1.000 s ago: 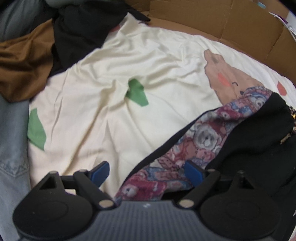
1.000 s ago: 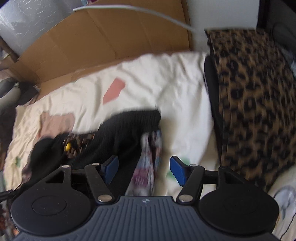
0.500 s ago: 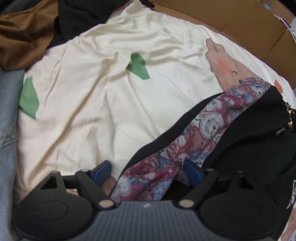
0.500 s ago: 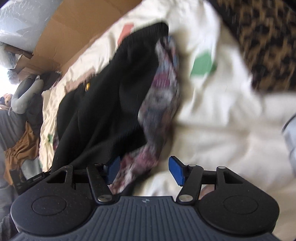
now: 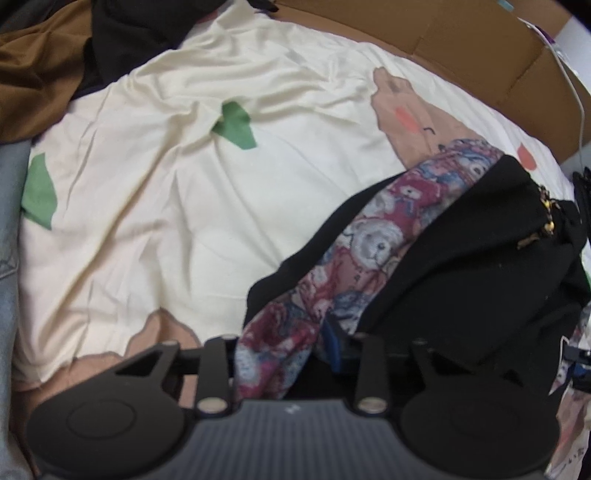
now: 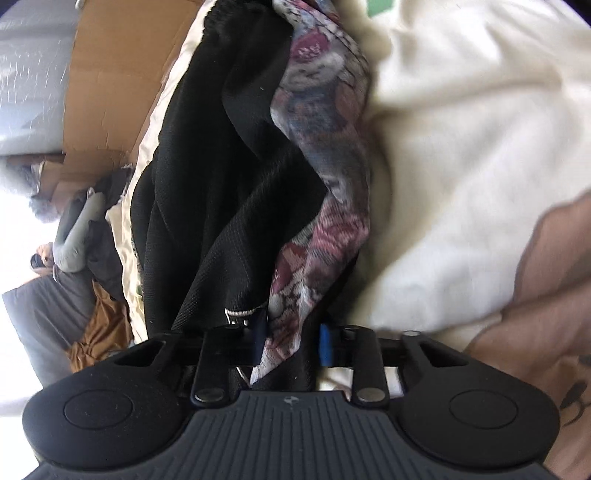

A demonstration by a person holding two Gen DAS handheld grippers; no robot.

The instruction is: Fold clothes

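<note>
A black garment [image 5: 461,277] with a bear-print lining [image 5: 373,243] lies crumpled on a cream bed sheet [image 5: 184,184]. My left gripper [image 5: 284,345] points steeply down at its near edge. Its jaws are closing, and the bunched lining and black cloth between them press on the one blue pad [image 5: 332,345] that shows. In the right wrist view the black garment [image 6: 229,184] and its lining [image 6: 325,122] run up from my right gripper [image 6: 291,341]. Those jaws are closing too, both blue pads squeezing the hem.
Cardboard [image 5: 443,44] walls the far side of the bed. A brown garment [image 5: 33,74], dark clothes [image 5: 129,33] and denim [image 5: 7,221] pile at the left. The sheet [image 6: 461,147] spreads bare to the right of the garment. A person in grey [image 6: 74,229] sits far left.
Both grippers have gone from wide open to closed on the garment's edge. The right gripper has dropped and rolled in over the garment. The left has hardly moved.
</note>
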